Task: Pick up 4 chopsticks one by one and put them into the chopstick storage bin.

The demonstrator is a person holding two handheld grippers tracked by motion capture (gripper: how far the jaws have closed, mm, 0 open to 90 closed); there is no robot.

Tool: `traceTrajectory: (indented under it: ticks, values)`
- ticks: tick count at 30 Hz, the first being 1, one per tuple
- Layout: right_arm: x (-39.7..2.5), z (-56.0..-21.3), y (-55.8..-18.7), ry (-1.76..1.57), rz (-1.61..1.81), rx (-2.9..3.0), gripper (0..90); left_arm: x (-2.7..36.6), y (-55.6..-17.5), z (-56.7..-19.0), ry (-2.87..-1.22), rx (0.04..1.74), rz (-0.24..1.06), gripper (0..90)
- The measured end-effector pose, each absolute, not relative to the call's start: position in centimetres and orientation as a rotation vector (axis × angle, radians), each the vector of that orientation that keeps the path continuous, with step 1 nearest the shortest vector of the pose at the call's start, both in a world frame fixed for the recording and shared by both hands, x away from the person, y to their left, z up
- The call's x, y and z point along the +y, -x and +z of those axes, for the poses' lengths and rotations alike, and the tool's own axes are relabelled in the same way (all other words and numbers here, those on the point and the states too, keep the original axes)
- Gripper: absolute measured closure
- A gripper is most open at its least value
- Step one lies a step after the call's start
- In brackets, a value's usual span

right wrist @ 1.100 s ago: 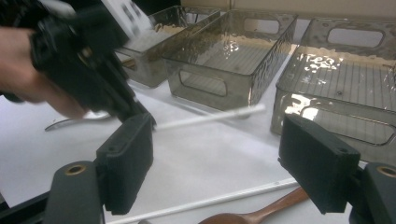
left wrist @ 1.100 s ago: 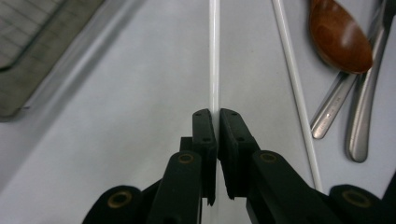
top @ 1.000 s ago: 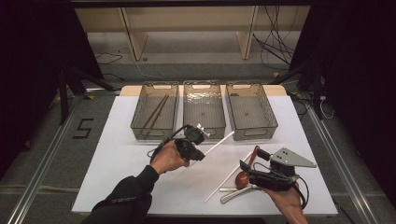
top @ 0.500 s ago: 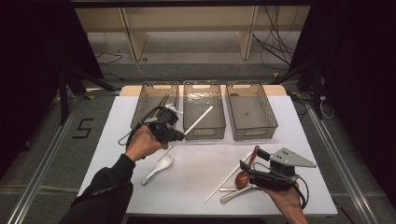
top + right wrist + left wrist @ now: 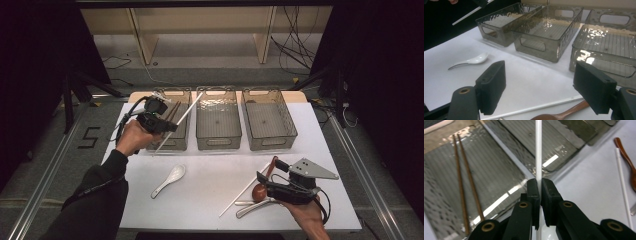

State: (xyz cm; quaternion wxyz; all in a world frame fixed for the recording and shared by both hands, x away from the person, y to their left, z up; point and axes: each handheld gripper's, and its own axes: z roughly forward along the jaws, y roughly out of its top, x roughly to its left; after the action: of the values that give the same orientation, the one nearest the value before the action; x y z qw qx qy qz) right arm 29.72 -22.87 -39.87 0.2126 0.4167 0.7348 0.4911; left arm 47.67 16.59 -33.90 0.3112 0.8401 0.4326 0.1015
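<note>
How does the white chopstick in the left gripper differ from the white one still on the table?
The held white chopstick is clamped in the left gripper, lifted over the left bin. The loose white chopstick lies flat on the table near the open right gripper. Both are thin, white and straight.

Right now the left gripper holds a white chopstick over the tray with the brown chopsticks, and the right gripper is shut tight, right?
Not quite: the right gripper is open, as the right gripper view shows. The left gripper does hold the white chopstick over the tray with brown chopsticks.
</note>
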Motion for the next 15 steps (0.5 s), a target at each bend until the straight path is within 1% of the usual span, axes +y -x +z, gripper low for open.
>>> traceTrajectory:
  ticks: [8, 15]
  values:
    - [-22.9, -39.9, -29.7, -1.158, 1.364, 2.041, 26.9, 18.7, -50.3, -33.6, -2.173, 1.241, 0.324, 84.8]
    - [-22.9, -39.9, -29.7, -1.157, 1.364, 2.043, 26.9, 19.4, -52.4, -34.0, -2.145, 1.300, 0.361, 84.8]
